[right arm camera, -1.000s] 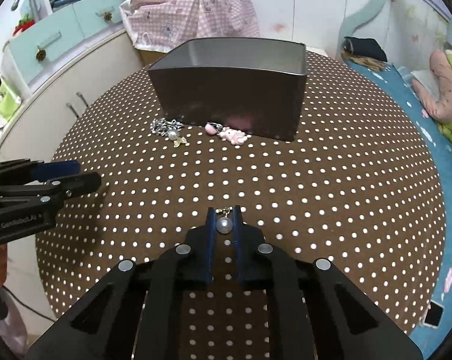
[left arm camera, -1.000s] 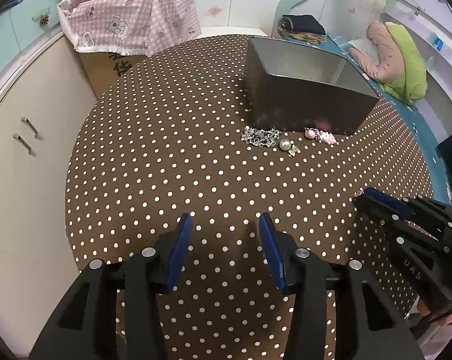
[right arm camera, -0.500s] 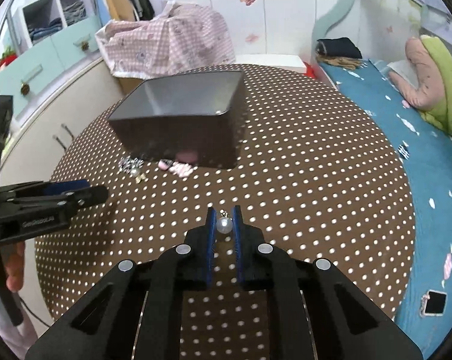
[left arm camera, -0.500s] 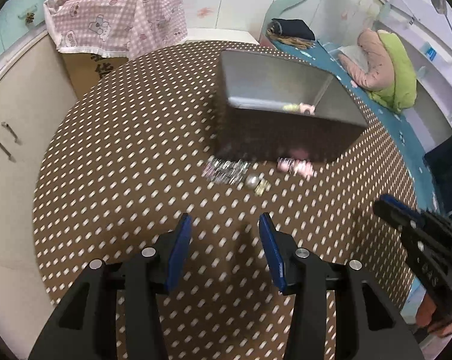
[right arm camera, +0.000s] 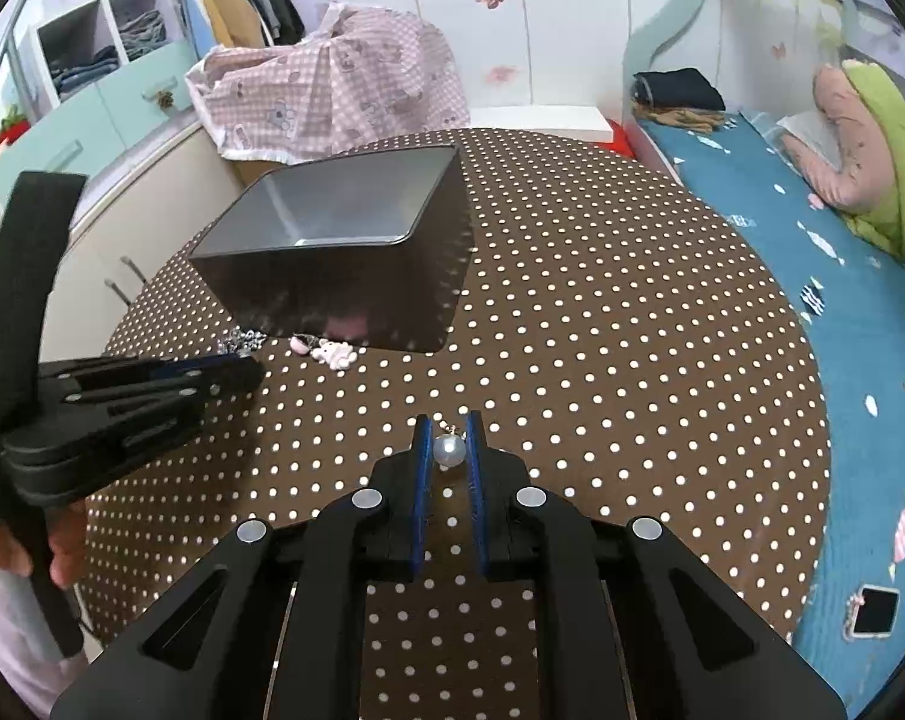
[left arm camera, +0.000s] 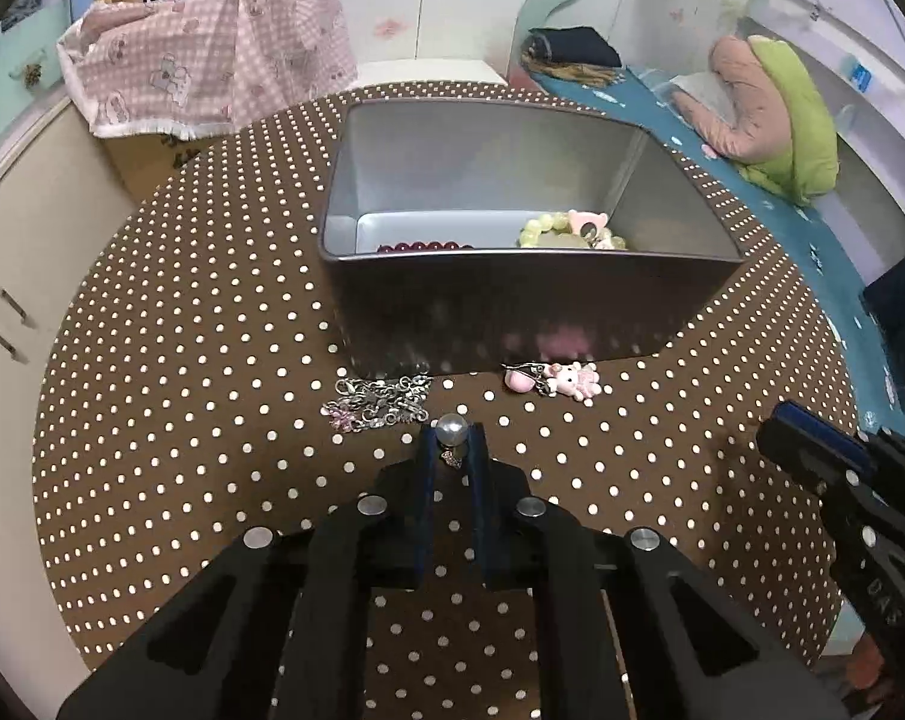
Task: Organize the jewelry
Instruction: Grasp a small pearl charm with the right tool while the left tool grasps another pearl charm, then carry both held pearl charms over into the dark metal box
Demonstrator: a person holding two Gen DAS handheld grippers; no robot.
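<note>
While both point down | left tongs [left arm camera: 452,441] pinching pearl [left arm camera: 451,429] | right tongs [right arm camera: 449,435] pinching pearl earring [right arm camera: 450,450]

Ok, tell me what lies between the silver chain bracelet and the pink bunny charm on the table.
Only bare brown polka-dot tablecloth lies between the silver chain bracelet and the pink bunny charm, as the left wrist view shows.

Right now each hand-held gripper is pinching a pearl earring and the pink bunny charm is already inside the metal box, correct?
Not quite: the left wrist view shows the pink bunny charm on the table in front of the metal box, not inside. The pearl earrings are pinched as you say.
</note>
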